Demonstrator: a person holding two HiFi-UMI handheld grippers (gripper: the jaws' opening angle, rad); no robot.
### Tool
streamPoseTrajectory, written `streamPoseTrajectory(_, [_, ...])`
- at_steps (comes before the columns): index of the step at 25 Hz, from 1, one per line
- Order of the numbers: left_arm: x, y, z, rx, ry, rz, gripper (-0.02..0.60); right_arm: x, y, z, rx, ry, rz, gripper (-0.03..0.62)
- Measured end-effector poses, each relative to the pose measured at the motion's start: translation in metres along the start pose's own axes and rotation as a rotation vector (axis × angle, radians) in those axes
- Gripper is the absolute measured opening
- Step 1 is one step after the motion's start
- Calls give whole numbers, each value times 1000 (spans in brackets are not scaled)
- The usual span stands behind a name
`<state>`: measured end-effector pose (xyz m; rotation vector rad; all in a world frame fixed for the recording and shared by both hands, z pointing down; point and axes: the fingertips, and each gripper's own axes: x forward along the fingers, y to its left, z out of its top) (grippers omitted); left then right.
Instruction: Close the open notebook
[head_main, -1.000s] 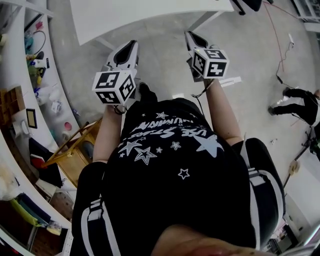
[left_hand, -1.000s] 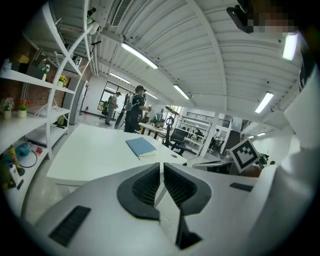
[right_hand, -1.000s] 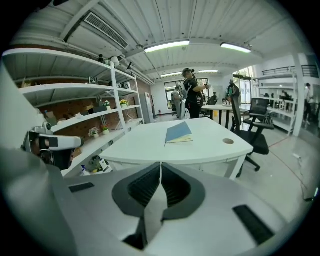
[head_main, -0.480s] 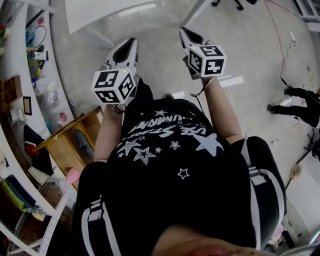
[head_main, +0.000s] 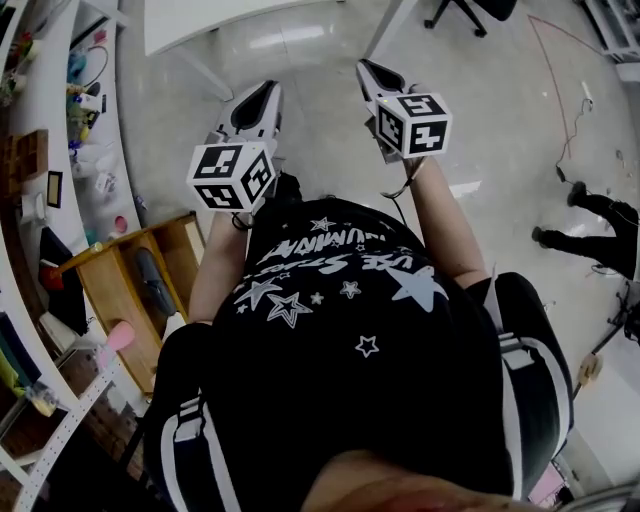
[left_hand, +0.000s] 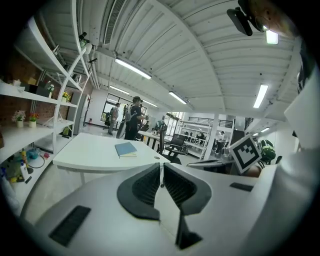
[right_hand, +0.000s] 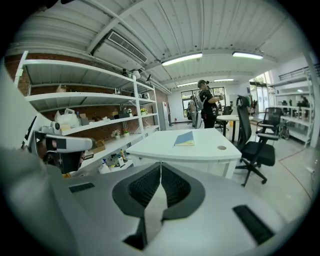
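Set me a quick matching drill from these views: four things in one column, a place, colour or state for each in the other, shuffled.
Things:
1. notebook
2. right gripper
3. office chair
4. wooden crate

Descriptions:
a. jaws together, nothing between them
b. low at the person's left
c. lying flat on the white table
d. black, standing beside that table

Pairs: 1-c, 2-a, 3-d, 4-b
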<state>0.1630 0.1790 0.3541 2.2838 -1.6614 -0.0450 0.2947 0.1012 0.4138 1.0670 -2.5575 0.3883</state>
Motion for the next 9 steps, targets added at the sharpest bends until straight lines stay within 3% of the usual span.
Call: streamPoseTrajectory(9, [-15, -35, -16, -8, -28, 35, 35, -39, 11, -19, -60, -25, 105, 15])
